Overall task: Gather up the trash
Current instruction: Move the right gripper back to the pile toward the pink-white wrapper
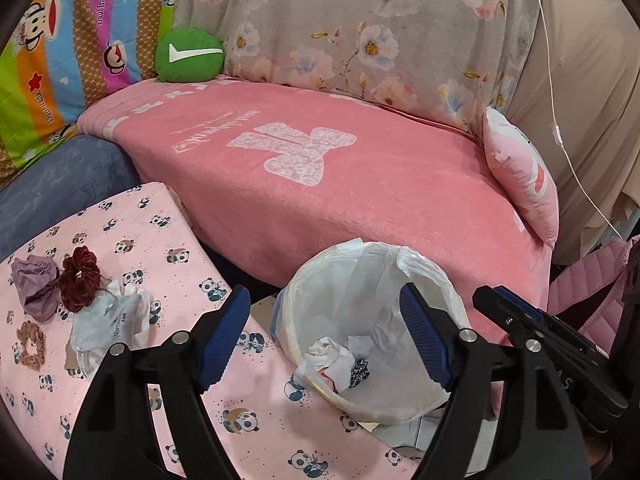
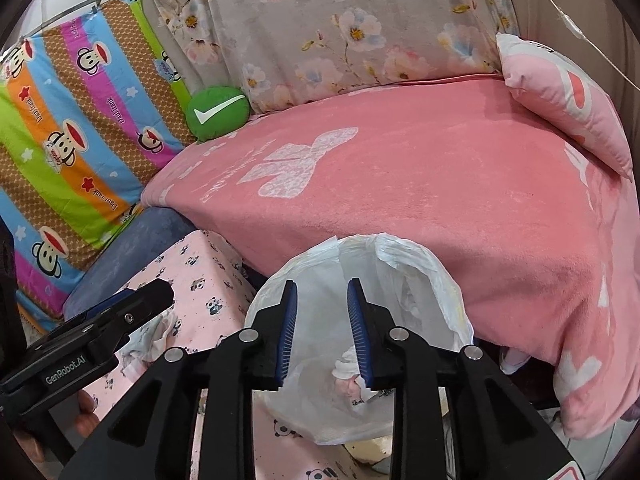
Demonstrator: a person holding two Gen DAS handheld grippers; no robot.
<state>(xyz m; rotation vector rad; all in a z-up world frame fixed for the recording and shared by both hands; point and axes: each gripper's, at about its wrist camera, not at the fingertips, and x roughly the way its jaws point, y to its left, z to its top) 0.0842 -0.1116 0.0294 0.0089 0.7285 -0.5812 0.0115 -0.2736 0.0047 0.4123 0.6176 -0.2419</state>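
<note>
Both claws are parked over the lined trash bin point(image 1: 372, 332) right now, and neither has anything in it. The left gripper point(image 1: 324, 340) has its jaws spread wide with nothing between the pads, and straight ahead and below it sits the bin's mouth, with crumpled white tissue point(image 1: 332, 360) and a dark patterned scrap already lying at the bottom. The right gripper point(image 2: 322, 332) is only partly parted, also empty, with its tips hanging over the same bag opening.

So to my eye this is the drop-off step, pretty much finished. Doing it well from here: keep the jaws clear of the plastic liner point(image 2: 416, 280), because that thin bag could snag on a blue pad and get dragged out when the claw backs away. I'd lift up first, then swing sideways.

What's left is off to the left of the left claw, on the panda-print sheet point(image 1: 168, 240): a crumpled purple wad point(image 1: 34, 284), and a white wrapper with printing point(image 1: 116, 320) nearer the claw. A dark red scrunchie point(image 1: 80, 280) sits between those two and a tan scrunchie point(image 1: 30, 344) just beside them. Those look like keepers, not trash, so pinch the wrapper from its free edge, away from the red one.
</note>
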